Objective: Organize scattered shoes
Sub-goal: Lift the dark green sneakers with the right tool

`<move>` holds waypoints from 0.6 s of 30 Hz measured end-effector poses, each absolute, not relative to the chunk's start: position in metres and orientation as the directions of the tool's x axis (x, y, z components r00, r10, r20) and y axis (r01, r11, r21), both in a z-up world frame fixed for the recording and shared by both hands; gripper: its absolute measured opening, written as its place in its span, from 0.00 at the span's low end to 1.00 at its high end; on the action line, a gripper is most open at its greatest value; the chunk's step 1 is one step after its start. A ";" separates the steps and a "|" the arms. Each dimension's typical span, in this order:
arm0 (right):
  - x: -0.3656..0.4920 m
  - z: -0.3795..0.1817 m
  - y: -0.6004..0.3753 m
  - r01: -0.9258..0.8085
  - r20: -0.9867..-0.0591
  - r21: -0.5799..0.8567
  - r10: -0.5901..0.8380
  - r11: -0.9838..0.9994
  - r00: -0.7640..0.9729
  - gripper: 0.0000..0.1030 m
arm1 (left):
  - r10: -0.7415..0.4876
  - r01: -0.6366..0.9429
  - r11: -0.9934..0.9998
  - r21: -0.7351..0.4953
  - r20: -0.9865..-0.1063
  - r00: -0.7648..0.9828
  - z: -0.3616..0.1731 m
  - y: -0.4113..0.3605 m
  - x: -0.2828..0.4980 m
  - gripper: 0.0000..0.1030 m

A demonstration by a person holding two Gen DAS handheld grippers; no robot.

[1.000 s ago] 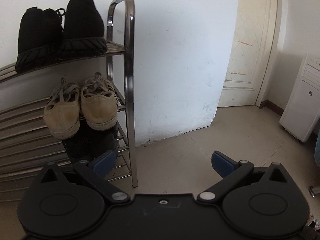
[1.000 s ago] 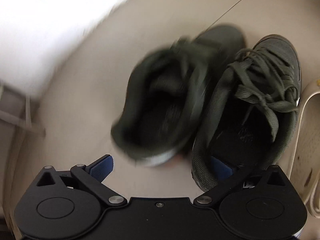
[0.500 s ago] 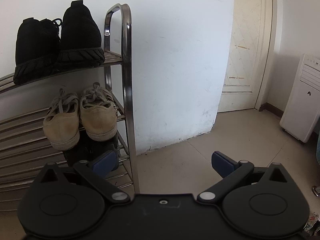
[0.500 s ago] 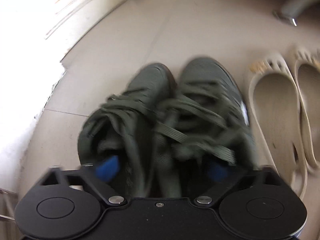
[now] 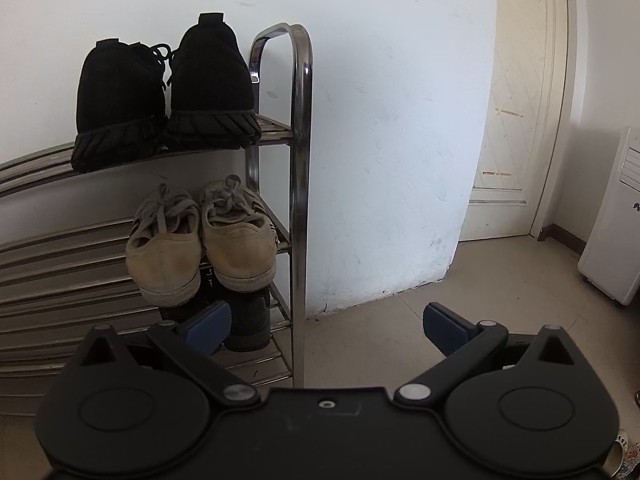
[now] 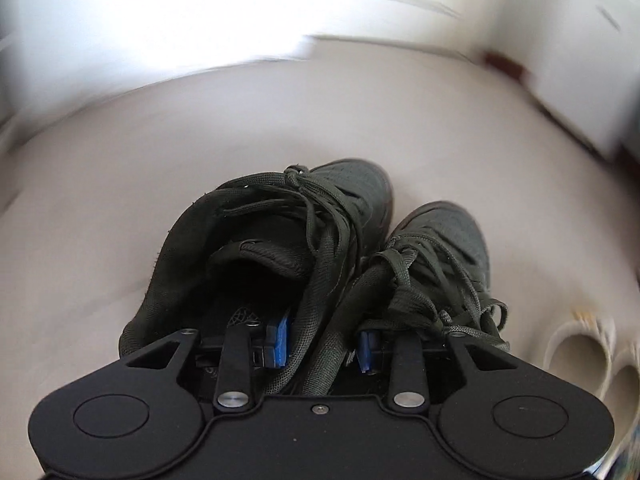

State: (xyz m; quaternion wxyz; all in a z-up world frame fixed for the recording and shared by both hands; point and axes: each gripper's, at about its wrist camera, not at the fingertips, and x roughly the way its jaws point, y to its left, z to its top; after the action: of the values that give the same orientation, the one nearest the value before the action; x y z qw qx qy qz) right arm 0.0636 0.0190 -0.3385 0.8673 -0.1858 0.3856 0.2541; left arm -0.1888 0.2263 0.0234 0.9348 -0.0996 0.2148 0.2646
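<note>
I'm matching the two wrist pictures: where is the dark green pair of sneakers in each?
Left wrist: not in it.
Right wrist: dark green sneakers at centre; the right gripper jaws pinch their inner collars together.
Shared landmark: the tiled floor below the white wall.

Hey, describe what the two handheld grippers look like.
Both match: the left gripper and right gripper have matte black bodies with two round discs, black linkage bars on silver pivot pins, and blue-padded fingers. No cables, markings or sleeves show.
</note>
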 end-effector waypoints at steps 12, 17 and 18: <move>0.061 -0.338 0.010 -0.770 -0.771 -0.027 0.477 0.637 0.422 0.51 | 0.446 -0.533 0.839 -0.108 -0.424 0.788 0.032 0.223 -0.194 1.00; 0.059 -0.342 -0.023 -0.788 -0.739 0.069 0.561 0.612 0.371 0.51 | 0.447 -0.534 0.839 -0.099 -0.433 0.783 0.031 0.222 -0.193 1.00; 0.062 -0.345 -0.026 -0.779 -0.742 0.100 0.568 0.619 0.356 0.51 | 0.450 -0.538 0.837 -0.099 -0.435 0.780 0.030 0.223 -0.193 1.00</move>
State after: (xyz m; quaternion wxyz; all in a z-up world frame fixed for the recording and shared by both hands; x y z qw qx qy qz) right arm 0.0620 -0.0264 -0.3445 0.8122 -0.1362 0.3874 0.4144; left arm -0.1932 0.2232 0.0301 0.9369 -0.1097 0.2015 0.2637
